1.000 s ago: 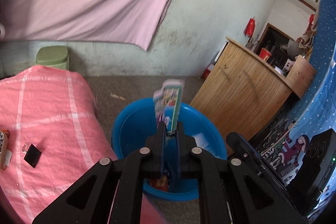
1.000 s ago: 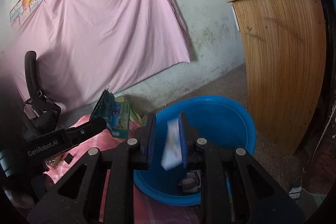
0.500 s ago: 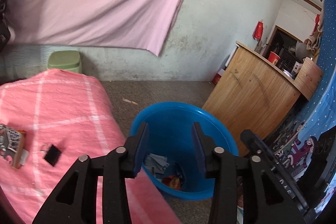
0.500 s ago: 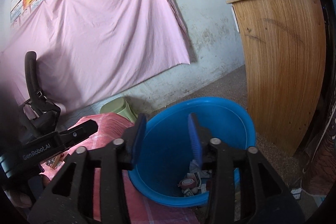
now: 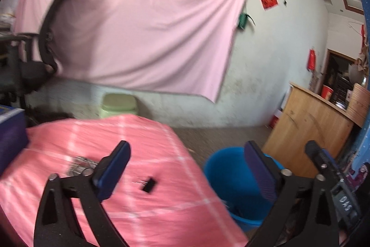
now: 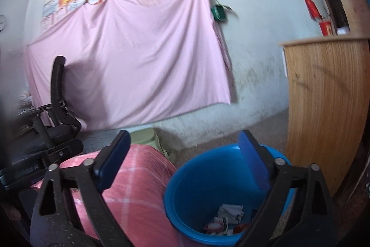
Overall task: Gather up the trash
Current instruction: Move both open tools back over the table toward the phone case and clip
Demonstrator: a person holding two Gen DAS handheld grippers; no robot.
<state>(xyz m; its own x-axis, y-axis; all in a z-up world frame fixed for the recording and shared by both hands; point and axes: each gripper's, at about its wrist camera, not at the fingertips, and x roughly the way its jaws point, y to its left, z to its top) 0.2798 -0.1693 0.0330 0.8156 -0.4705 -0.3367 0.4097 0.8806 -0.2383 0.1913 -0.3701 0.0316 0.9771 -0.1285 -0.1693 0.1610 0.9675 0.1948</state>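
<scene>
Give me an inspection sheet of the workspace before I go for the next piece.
Surface: pink checked cloth over the table.
Job's things: blue tub on the floor beside the table, with paper scraps in it.
Clutter: black clip and a blurred packet on the cloth.
Grippers: left tool open, empty; right tool open, empty, above the tub.
Cables: nothing seen.
Surroundings: pink sheet on the wall, office chair, green stool, wooden counter.

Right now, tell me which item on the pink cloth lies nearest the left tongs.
The black binder clip, lying between the open left tongs. The crumpled silvery wrapper sits farther left, partly behind the left finger.
</scene>
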